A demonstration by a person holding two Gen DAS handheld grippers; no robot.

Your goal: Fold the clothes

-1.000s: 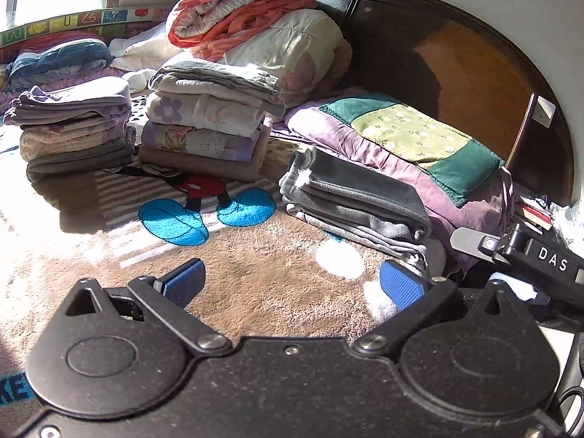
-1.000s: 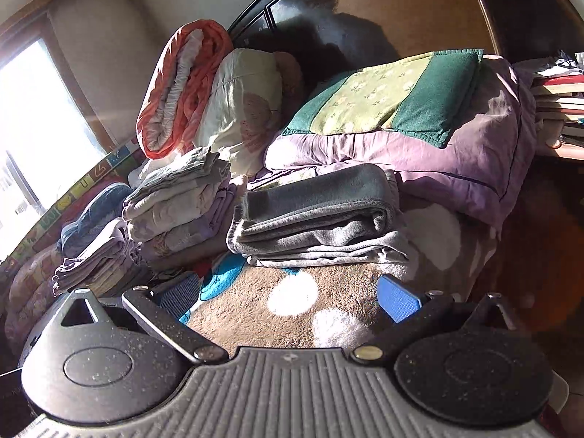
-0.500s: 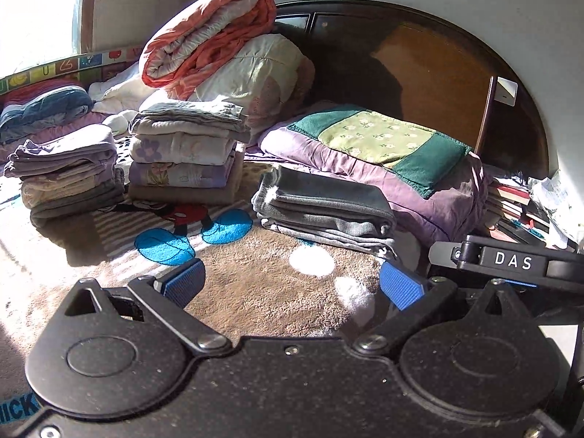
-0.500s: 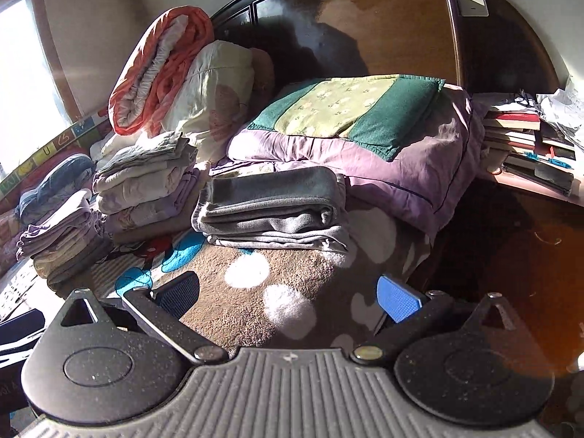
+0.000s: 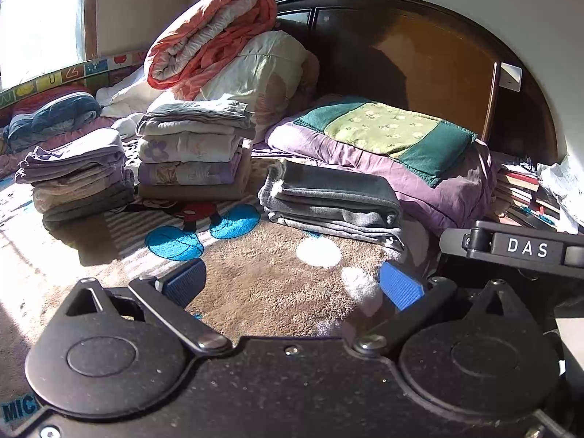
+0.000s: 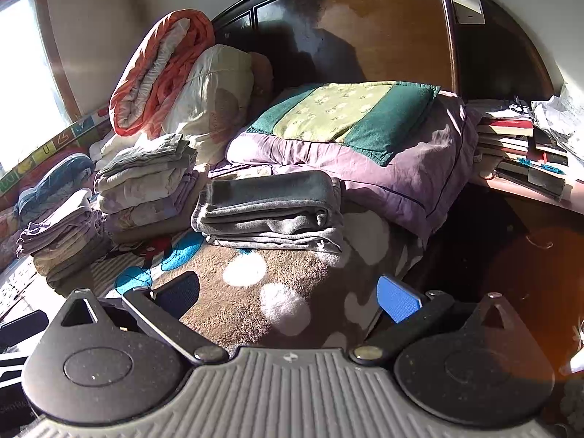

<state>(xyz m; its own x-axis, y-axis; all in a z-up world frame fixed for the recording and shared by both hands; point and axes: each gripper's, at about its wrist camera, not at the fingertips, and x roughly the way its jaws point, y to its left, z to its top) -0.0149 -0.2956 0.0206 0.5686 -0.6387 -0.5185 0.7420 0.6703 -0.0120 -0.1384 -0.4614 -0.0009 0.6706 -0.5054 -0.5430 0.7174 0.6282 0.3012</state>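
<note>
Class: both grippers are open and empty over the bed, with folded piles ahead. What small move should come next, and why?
Probably turn both grippers away to find an unfolded garment. The left gripper and right gripper hold nothing, and the grey pile, the floral pile and the purple pile already look folded.

Sunlit bed (image 5: 255, 292), dark wooden headboard (image 5: 419, 54)

Three stacks of folded clothes sit on the bed: a grey stack (image 5: 330, 202), a taller middle stack (image 5: 191, 157), and a purple-topped stack (image 5: 78, 173). Two rolled quilts lean at the headboard, one orange (image 5: 211, 36) and one cream (image 5: 262, 73). One purple pillow (image 5: 419, 182) carries one green cloth (image 5: 383, 127). One pile of books (image 6: 518, 142) lies beside the bed. Two grippers show, left (image 5: 292, 284) and right (image 6: 288, 297).
</note>
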